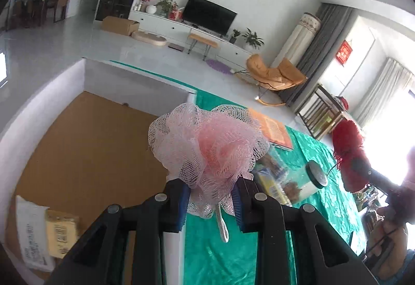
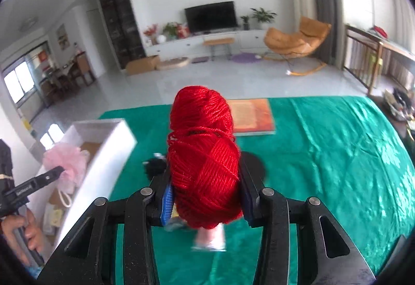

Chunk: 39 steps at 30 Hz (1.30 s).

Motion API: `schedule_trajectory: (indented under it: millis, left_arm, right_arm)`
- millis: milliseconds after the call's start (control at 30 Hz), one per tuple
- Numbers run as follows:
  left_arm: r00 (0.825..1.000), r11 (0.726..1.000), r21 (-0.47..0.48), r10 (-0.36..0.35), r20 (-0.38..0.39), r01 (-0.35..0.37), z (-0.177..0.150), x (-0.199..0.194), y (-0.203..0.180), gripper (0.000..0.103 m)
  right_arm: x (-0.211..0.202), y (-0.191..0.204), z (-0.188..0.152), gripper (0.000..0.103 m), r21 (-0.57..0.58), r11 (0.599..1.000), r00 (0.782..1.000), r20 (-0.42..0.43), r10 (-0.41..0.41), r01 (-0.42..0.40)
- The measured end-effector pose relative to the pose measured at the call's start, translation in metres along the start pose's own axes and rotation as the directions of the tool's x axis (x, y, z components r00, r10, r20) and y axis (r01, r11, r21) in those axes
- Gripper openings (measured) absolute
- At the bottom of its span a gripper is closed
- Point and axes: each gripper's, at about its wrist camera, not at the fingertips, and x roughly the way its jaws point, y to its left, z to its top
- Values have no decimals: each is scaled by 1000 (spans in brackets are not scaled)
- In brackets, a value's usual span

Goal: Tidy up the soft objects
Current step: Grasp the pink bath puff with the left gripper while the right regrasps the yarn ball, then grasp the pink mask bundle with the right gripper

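Left gripper [image 1: 211,198] clamped on pink bath pouf [image 1: 207,147], right gripper [image 2: 206,203] clamped on red yarn skein [image 2: 203,155], both above green-clothed table [image 2: 324,155]; lower gently into white box [image 1: 85,82].

Bright daylight, window [image 1: 389,108] glare, fisheye edges, motion blur.

- Pink mesh bath pouf [image 1: 207,152], ruffled netting w/ darker pink core, white cord loop dangling below; lifted off the green cloth, pinched at its lower end, beside the white box.
- Red yarn skein [image 2: 205,158], tightly wound, loose strand round its middle; upright, raised above the cloth, squeezed at both sides.
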Motion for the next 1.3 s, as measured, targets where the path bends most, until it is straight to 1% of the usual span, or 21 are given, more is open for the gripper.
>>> schedule_trajectory:
  millis: [67, 133, 167, 200, 233, 267, 300, 333, 367, 400, 467, 533, 600, 667, 733, 833, 900, 1000, 1067, 1133, 1300]
  left_arm:
    - [996, 996, 1, 84, 23, -84, -4, -26, 31, 29]
    - [984, 984, 13, 174, 33, -175, -10, -47, 57, 29]
    - [970, 970, 17, 241, 37, -242, -14, -55, 69, 34]
    - [951, 951, 22, 307, 36, -308, -18, -61, 80, 50]
    - [931, 931, 20, 364, 33, -365, -22, -65, 91, 65]
    - [916, 917, 12, 399, 33, -400, -28, -66, 100, 97]
    - [905, 906, -1, 423, 52, -423, -33, -70, 107, 103]
    - [898, 901, -13, 434, 75, -434, -37, -73, 110, 103]
    - [893, 897, -21, 442, 87, -442, -40, -75, 112, 103]
    - [894, 898, -19, 440, 88, -440, -42, -74, 111, 103]
    - [902, 906, -10, 421, 95, -422, -43, -71, 102, 103]
    - [921, 927, 3, 373, 115, -376, -46, -66, 80, 103]
    - [948, 954, 36, 290, 134, -297, -48, -63, 53, 103]
    - [971, 973, 97, 195, 138, -209, -56, -58, 16, 103]
    - [988, 978, 169, 103, 114, -121, -70, -53, -24, 103]
    - [999, 965, 261, -11, 33, 2, -98, -34, -78, 103]
    - [998, 946, 319, -48, -48, 61, -119, -11, -109, 103]
    - [988, 912, 404, -11, -153, 72, -161, 35, -140, 103]
    - [981, 891, 451, 44, -191, 48, -179, 63, -150, 103]
    - [975, 876, 482, 90, -202, 19, -191, 83, -153, 103]
    - [966, 854, 515, 188, -176, -72, -190, 121, -139, 103]
  right_arm:
    - [7, 58, -7, 44, -15, 990, 990, -24, 137, -138]
    - [16, 111, -15, 45, -11, 961, 959, -59, 276, -277]
    - [22, 135, -20, 46, -7, 942, 939, -84, 333, -335]
    - [28, 155, -25, 48, -3, 926, 920, -110, 376, -379]
    - [35, 172, -31, 58, 8, 906, 897, -137, 419, -422]
    - [42, 185, -37, 74, 20, 885, 870, -170, 462, -466]
    - [48, 192, -42, 79, 29, 870, 851, -196, 487, -492]
    - [49, 194, -46, 80, 24, 871, 850, -206, 485, -491]
    - [49, 191, -50, 80, 5, 880, 861, -201, 466, -475]
    - [48, 185, -53, 80, -23, 895, 881, -188, 435, -446]
    - [47, 164, -64, 80, -73, 932, 927, -156, 342, -356]
    - [45, 140, -82, 80, -126, 961, 965, -126, 229, -245]
    - [48, 104, -107, 80, -178, 979, 991, -106, 77, -95]
    - [50, 65, -137, 80, -177, 984, 993, -112, -47, 27]
    - [49, 14, -166, 80, -117, 986, 981, -142, -131, 115]
    - [45, -52, -202, 80, 7, 972, 954, -195, -229, 235]
    - [35, -82, -213, 80, 65, 955, 942, -196, -273, 290]
    - [25, -106, -220, 80, 101, 938, 934, -173, -311, 331]
    - [18, -112, -221, 80, 129, 944, 947, -149, -285, 305]
    - [21, -111, -219, 80, 120, 948, 951, -131, -279, 294]
    - [21, -109, -226, 80, 108, 951, 949, -160, -271, 290]
